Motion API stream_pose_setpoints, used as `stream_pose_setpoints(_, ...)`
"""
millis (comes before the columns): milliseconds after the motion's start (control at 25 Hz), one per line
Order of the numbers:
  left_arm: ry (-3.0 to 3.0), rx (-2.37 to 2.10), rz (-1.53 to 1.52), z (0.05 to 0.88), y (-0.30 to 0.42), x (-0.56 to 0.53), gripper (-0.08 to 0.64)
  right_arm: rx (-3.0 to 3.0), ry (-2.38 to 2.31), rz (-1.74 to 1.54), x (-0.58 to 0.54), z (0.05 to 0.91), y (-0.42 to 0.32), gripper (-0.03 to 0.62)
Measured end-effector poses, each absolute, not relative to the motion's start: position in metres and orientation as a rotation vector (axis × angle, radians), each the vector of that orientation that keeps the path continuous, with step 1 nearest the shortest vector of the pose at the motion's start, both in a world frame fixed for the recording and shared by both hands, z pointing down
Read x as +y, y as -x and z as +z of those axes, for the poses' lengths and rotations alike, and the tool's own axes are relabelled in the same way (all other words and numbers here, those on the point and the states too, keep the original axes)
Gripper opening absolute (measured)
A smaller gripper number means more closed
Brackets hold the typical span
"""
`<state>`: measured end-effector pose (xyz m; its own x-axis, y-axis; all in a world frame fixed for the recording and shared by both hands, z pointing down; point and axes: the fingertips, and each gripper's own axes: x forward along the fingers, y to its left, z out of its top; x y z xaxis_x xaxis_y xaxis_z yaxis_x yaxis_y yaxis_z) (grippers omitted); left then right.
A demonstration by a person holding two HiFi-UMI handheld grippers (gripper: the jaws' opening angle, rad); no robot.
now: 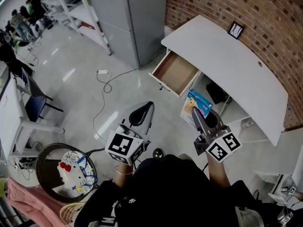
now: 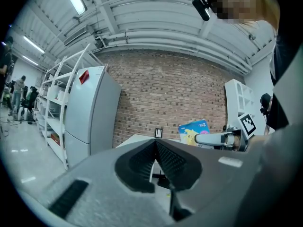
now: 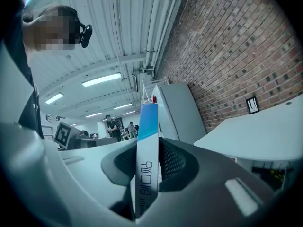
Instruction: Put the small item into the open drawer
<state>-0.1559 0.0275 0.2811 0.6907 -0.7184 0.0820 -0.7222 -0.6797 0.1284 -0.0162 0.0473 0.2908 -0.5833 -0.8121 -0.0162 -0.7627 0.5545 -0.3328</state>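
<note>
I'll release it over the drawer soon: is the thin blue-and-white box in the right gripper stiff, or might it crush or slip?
Probably stiff enough: the thin box stands straight and unbowed between the pads of the right gripper. It is likely light, since it looks like a flat carton. Its smooth printed faces might slip a little.

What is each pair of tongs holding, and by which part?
Right tongs clamp the small blue-and-white box across its flat faces near one edge; left tongs shut, empty.
</note>
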Motion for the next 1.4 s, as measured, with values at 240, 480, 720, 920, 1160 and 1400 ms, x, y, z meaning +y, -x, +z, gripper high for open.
stream_pose_setpoints(240, -2.730, -1.168, 0.040, 0.287, 0.161, 0.027, -0.002, 2.613, 1.375, -0.452, 0.046, 0.295, 0.013, 0.083)
stream_pose_setpoints(480, -2.696, -1.200, 0.041, 0.295, 0.166, 0.020, -0.002, 2.621, 1.355, -0.472, 0.035, 0.300, 0.014, 0.083)
stream_pose_setpoints(720, -2.697, -1.232, 0.052, 0.292, 0.169, -0.006, -0.002, 2.625, 1.321, -0.475, 0.007, 0.300, 0.017, 0.083)
stream_pose_setpoints(920, -2.692, -1.255, 0.067, 0.291, 0.173, -0.036, -0.002, 2.606, 1.309, -0.490, -0.026, 0.303, 0.016, 0.083)
stream_pose_setpoints(1160, -2.689, -1.245, 0.079, 0.295, 0.170, -0.074, -0.002, 2.591, 1.327, -0.518, -0.065, 0.309, 0.012, 0.083)
stream_pose_setpoints(1400, -2.674, -1.233, 0.065, 0.303, 0.170, -0.113, -0.002, 2.604, 1.340, -0.528, -0.099, 0.313, 0.013, 0.083)
